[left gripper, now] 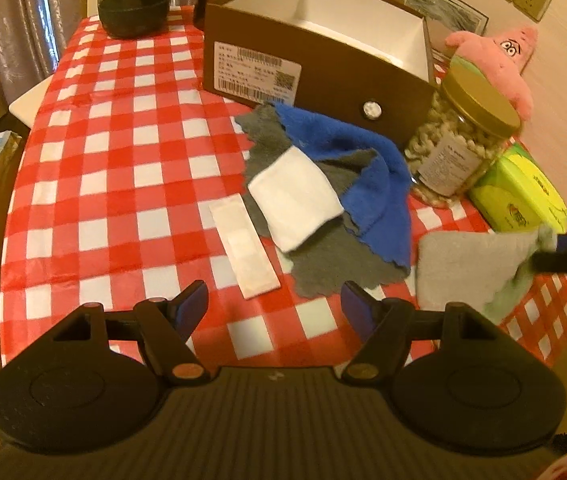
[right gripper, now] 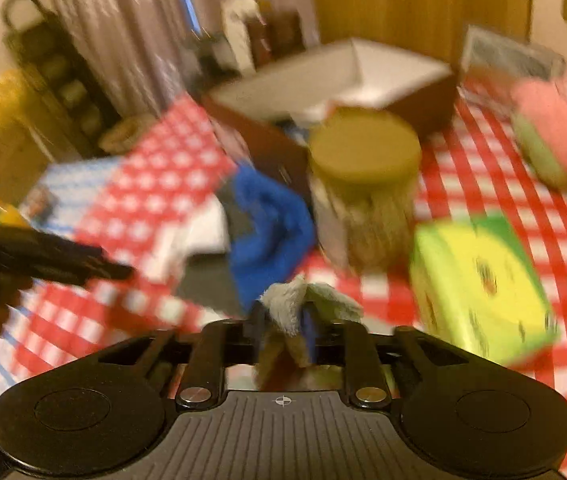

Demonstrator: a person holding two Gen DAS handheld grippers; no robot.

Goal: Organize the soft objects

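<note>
From the left wrist, the left gripper (left gripper: 274,300) hangs spread and empty over the checked tablecloth (left gripper: 95,168). Ahead lie a dark grey cloth (left gripper: 323,256), a blue cloth (left gripper: 375,168) and a white pad (left gripper: 295,196), just before the open brown box (left gripper: 323,68). At the right edge the right gripper (left gripper: 563,252) meets a pale grey cloth (left gripper: 463,268).

From the right wrist (badly blurred), the right gripper (right gripper: 283,332) pinches a bunch of that pale grey cloth (right gripper: 299,304) between its pads. The bite looks shallow, so the cloth could slip free, or its hanging tail could snag the jar (right gripper: 363,192) on the way to the box.
</note>
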